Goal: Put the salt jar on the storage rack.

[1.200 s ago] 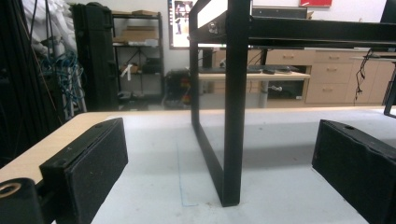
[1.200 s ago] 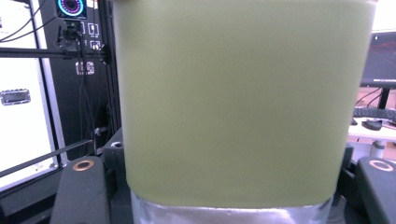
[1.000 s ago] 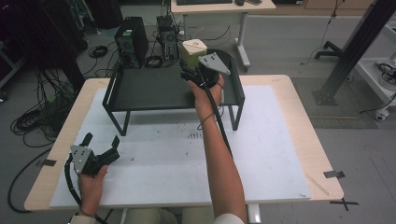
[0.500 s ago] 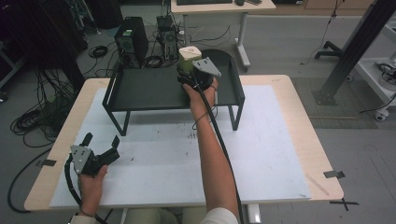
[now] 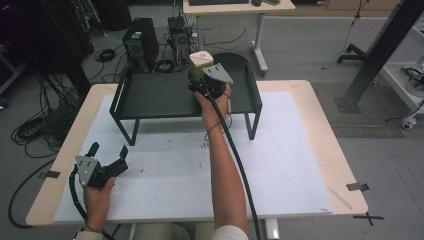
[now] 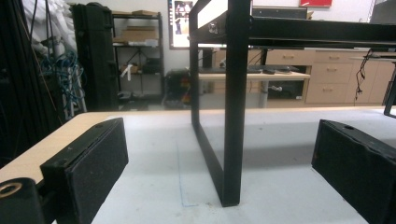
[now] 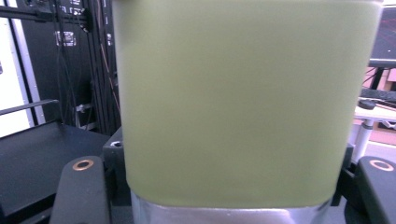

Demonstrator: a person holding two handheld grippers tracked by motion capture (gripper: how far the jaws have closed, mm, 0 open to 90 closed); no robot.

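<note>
A green container with a pale lid is held upright over the back of the black raised tray. My right gripper is shut on its lower part. In the right gripper view the container has a silver base, which sits between the jaws of my right gripper. I cannot tell whether it touches the tray. My left gripper rests at the table's front left, open and holding nothing. In the left gripper view, a tray leg stands ahead of my left gripper.
A white mat covers most of the wooden table. The tray stands on thin black legs at the table's far side. Computer towers and cables lie on the floor behind, and a desk stands further back.
My right gripper has come down and slightly left with the green container, closer to the tray. The left gripper has stayed put.
</note>
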